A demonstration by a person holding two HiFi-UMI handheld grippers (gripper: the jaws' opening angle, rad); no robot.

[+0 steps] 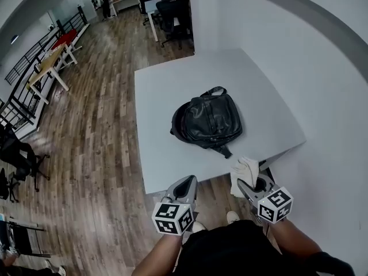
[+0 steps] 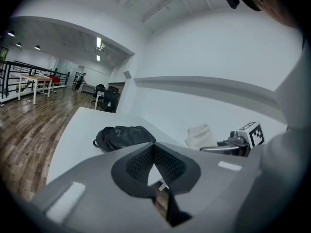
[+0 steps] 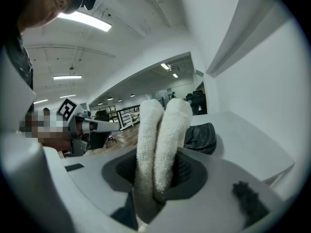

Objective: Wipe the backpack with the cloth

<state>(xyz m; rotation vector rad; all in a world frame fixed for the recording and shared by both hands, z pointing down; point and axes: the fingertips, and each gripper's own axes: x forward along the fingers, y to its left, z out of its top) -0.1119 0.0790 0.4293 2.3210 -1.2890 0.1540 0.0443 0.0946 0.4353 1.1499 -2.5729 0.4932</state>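
Though touched by neither gripper, backpack (image 1: pixel 208 121) near the middle of the table (image 1: pixel 167 85), black, slumped flat, handle loop at its far side, strap trailing toward the near edge; cloth (image 1: pixel 244 170) apart from it, at the table's near right corner, white, folded double, standing up out of the right gripper (image 1: pixel 248 181); jaws clenched on the fold, pads pressed to both sides of it; left gripper (image 1: pixel 185 184) beside the right, just off the table's near edge, above wood floor (image 1: pixel 98 125); jaws pinched together at the tips, nothing between them; both grippers pointed toward the backpack; white wall (image 1: pixel 322 96) along the table's right side; dark chairs (image 1: pixel 172 10) well beyond the far edge.
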